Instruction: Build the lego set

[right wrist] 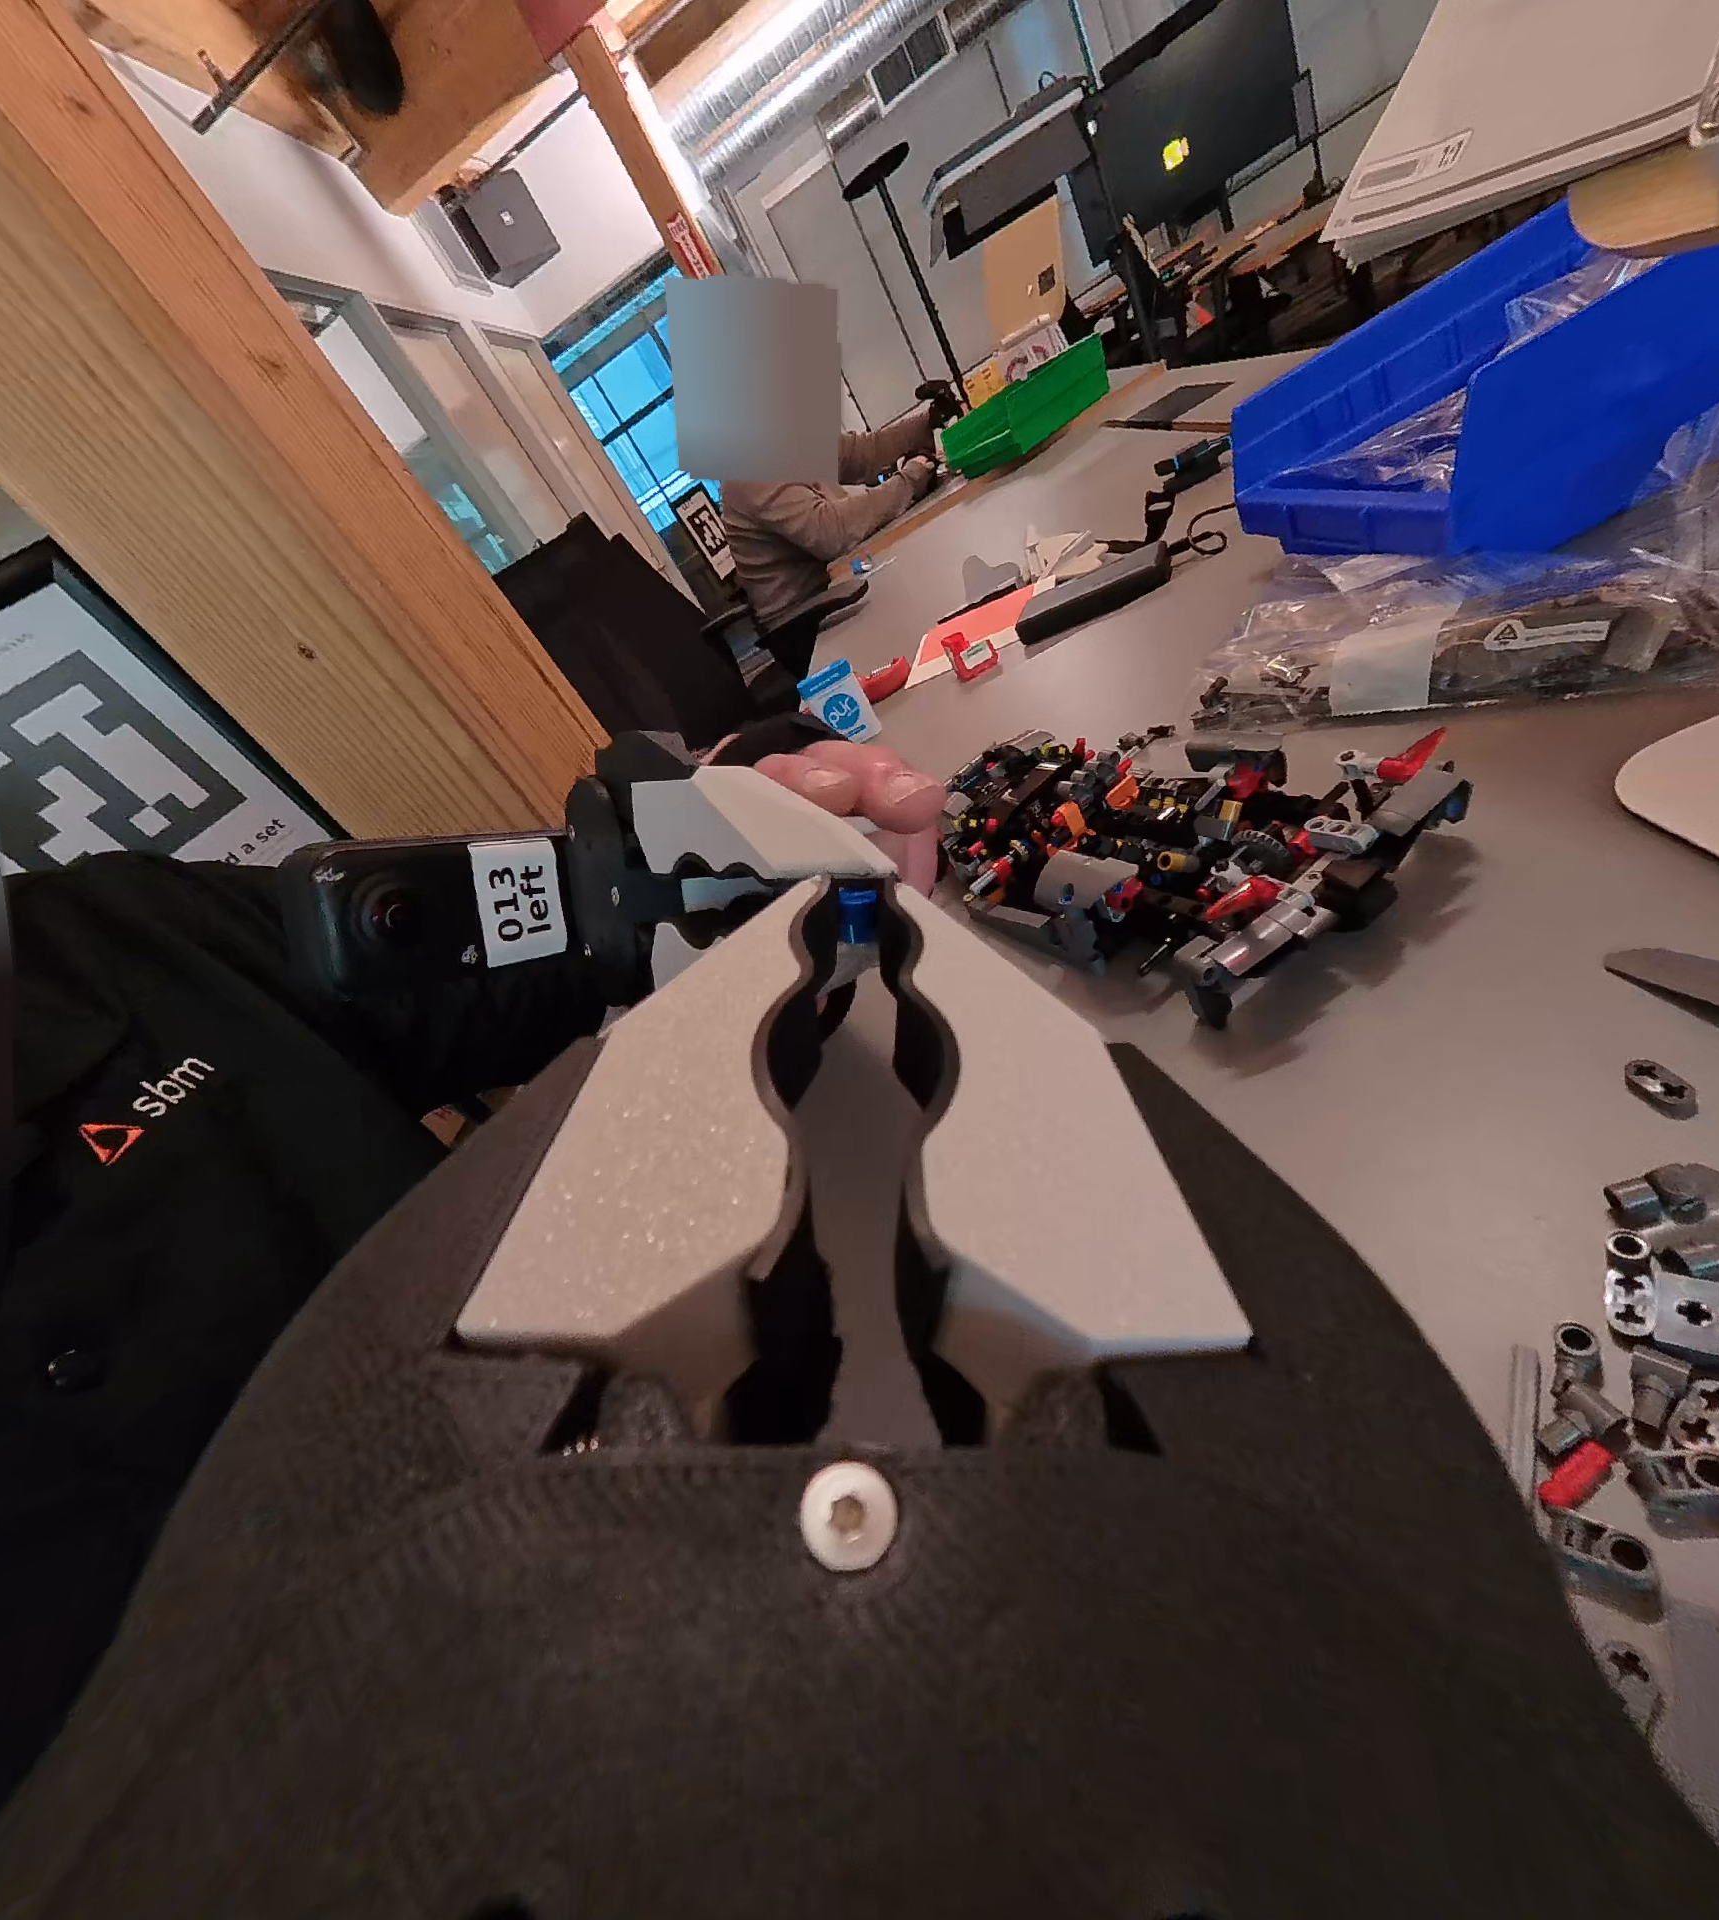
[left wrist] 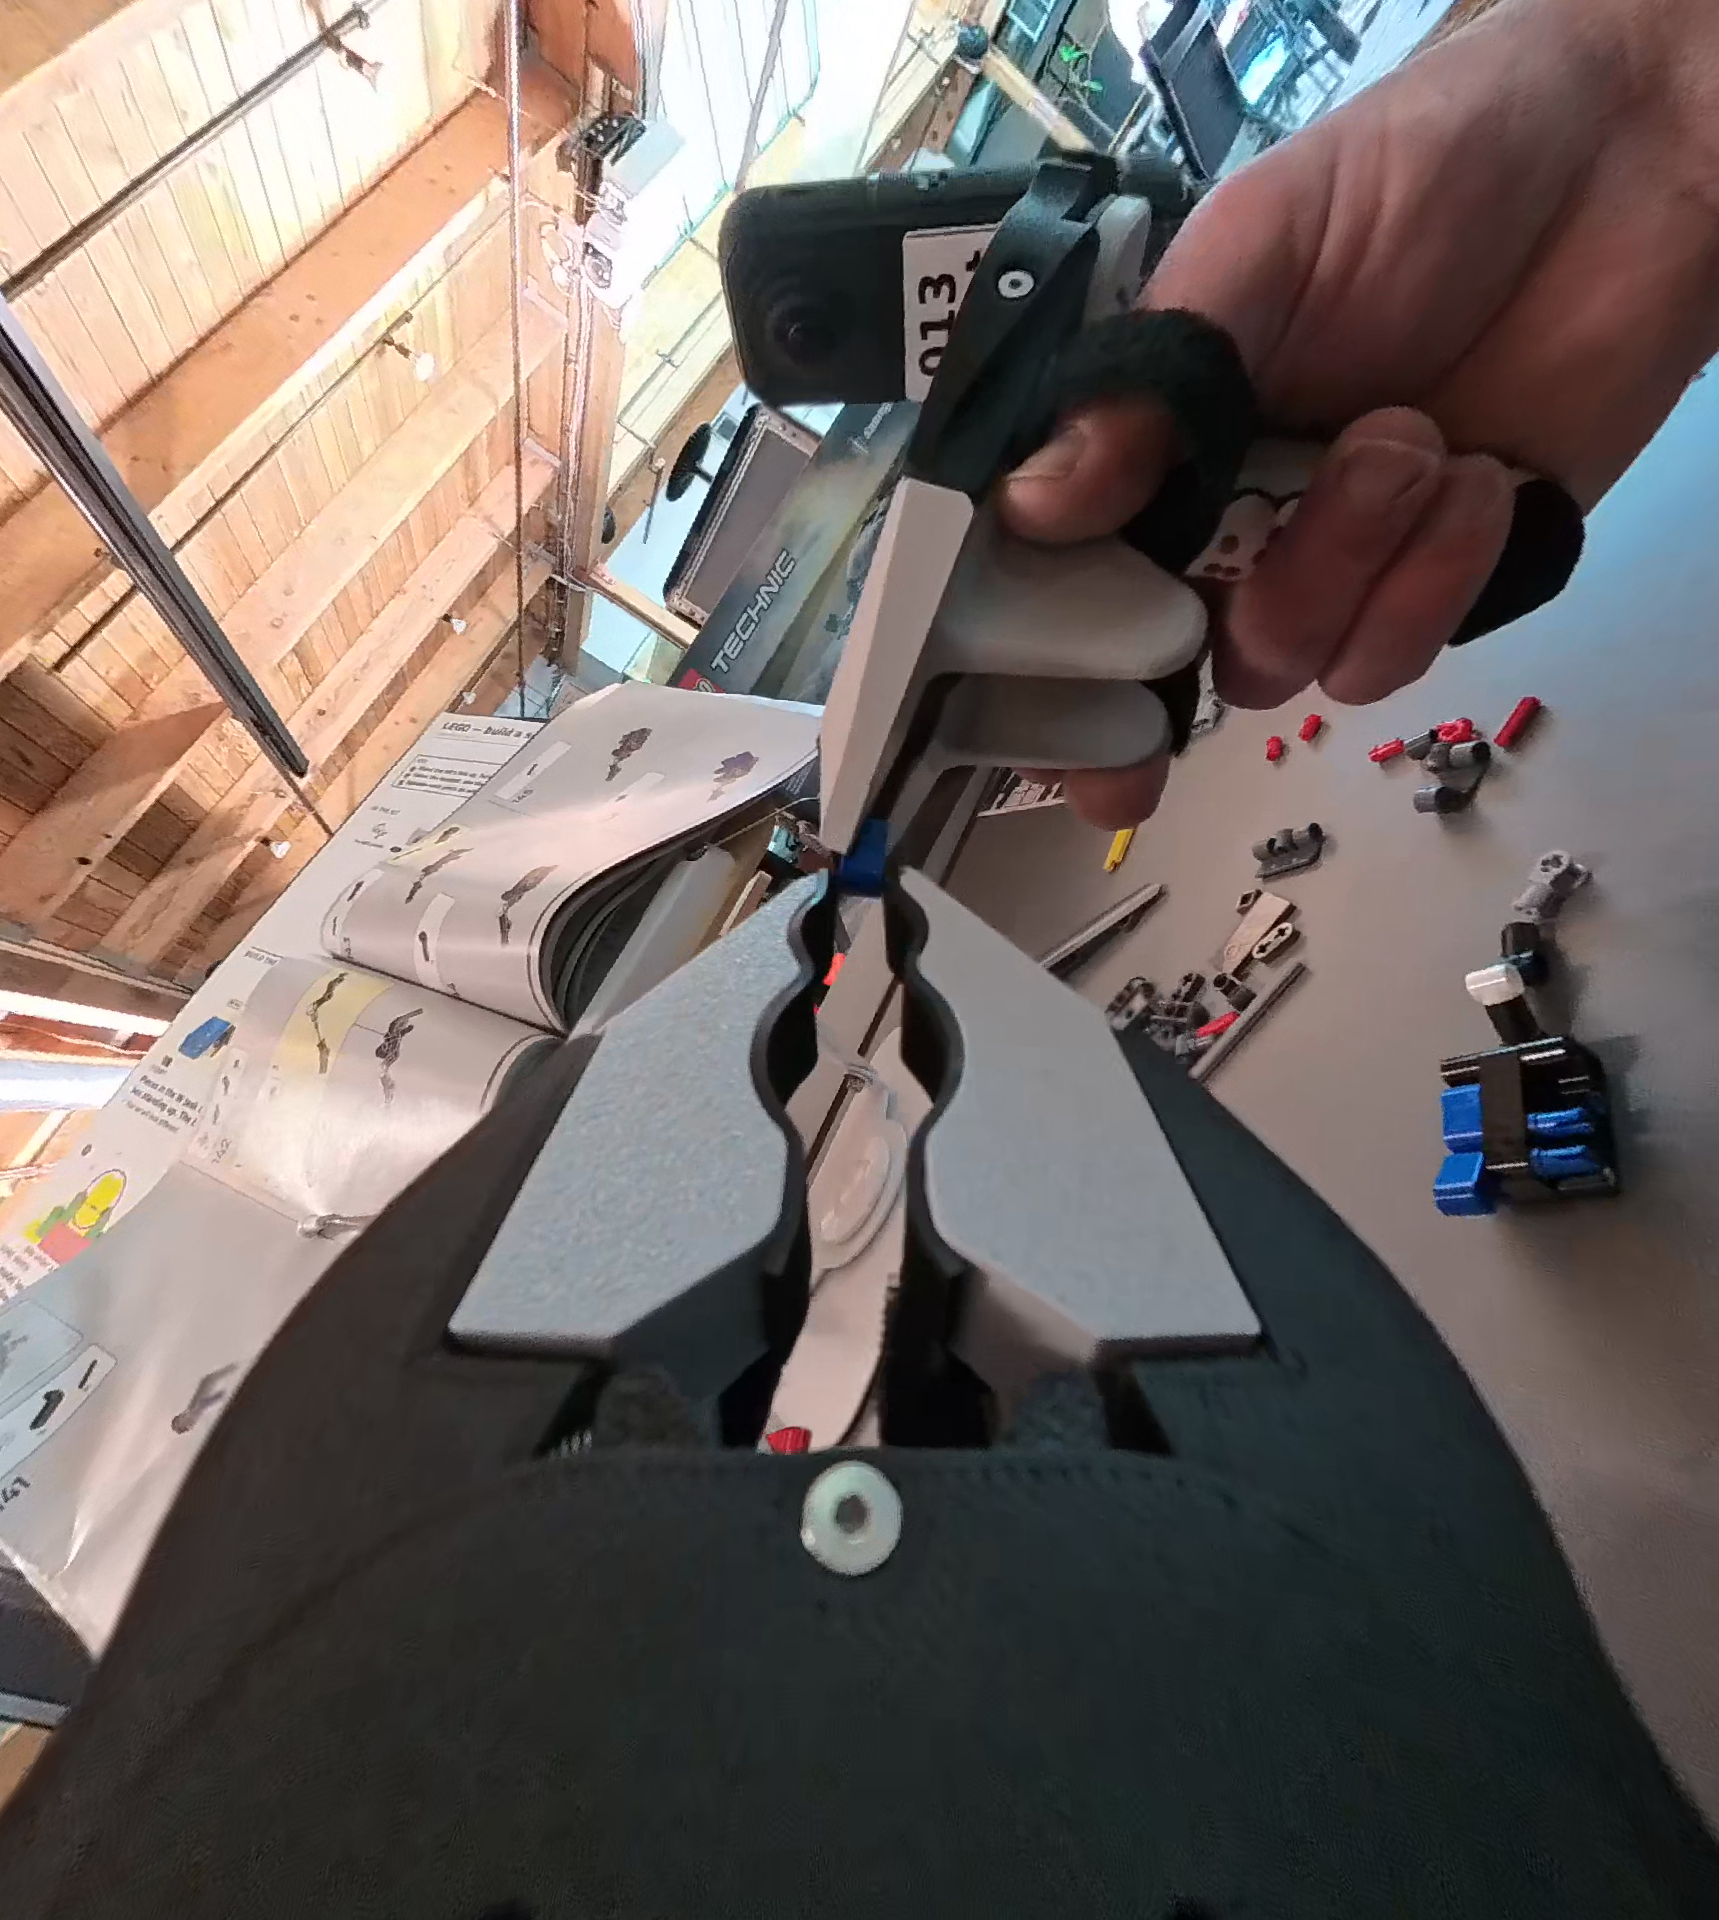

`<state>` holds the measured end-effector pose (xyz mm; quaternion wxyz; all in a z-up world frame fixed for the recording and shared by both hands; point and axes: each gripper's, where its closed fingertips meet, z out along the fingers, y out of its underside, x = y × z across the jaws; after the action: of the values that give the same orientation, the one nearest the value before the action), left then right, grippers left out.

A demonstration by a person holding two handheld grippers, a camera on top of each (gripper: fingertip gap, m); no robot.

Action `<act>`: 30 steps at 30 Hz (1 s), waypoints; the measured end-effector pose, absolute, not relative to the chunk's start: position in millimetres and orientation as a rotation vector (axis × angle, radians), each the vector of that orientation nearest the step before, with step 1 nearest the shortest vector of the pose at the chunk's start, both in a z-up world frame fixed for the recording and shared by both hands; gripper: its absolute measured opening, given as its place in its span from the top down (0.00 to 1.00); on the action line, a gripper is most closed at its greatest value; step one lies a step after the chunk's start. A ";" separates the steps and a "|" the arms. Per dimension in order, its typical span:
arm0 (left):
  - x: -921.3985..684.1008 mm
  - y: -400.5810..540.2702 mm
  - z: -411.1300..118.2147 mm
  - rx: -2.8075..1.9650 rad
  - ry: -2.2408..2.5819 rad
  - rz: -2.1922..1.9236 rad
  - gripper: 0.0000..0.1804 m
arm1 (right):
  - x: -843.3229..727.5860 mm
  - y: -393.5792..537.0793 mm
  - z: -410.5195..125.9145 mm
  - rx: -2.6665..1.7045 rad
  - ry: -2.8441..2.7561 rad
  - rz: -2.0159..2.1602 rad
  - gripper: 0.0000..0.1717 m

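Observation:
A small blue pin-like piece point(left wrist: 863, 854) sits right at my left gripper's point(left wrist: 860, 888) fingertips, and its pads close on it. My right gripper point(left wrist: 839, 831), in a person's hand, comes down from the upper right and meets the same piece tip to tip. In the right wrist view the blue piece point(right wrist: 855, 916) stands upright between my right gripper's point(right wrist: 855, 899) pads. My left gripper point(right wrist: 881, 871) reaches in from the left and touches its top. Both are held in the air above the grey table point(right wrist: 1250, 1091).
An open instruction booklet point(left wrist: 398, 935) lies at the left. A black and blue sub-assembly point(left wrist: 1525, 1127) and loose parts point(left wrist: 1447, 753) lie on the table. A part-built model car point(right wrist: 1208, 842), a parts bag point(right wrist: 1478, 644), blue bins point(right wrist: 1520, 416), grey connectors point(right wrist: 1686, 1403) and a wooden post point(right wrist: 211, 468) show. Left and right tips are no more than a few centimetres apart.

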<state>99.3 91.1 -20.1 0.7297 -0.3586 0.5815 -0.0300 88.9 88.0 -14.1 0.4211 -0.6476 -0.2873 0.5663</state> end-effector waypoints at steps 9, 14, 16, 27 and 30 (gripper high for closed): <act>97.1 95.6 -21.0 -0.815 1.278 0.012 0.97 | 88.5 96.4 -13.0 -1.646 -0.699 1.258 0.97; 94.8 100.6 -21.5 -0.861 1.266 -0.001 0.97 | 90.8 103.7 -13.6 -1.664 -0.664 1.183 0.91; 93.9 101.7 -21.0 -0.875 1.258 -0.013 0.97 | 93.0 105.2 -11.4 -1.655 -0.649 1.164 0.89; 92.1 101.6 -19.1 -0.908 1.239 -0.068 0.97 | 102.3 106.4 -15.9 -1.687 -0.655 1.032 0.88; 92.5 100.6 -18.9 -0.906 1.239 -0.071 0.97 | 102.1 104.0 -16.0 -1.687 -0.654 1.051 0.90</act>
<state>92.5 100.6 -18.9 0.7193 -0.4096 0.5602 -0.0322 102.1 104.0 -16.0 0.5007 -0.6979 -0.2707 0.4348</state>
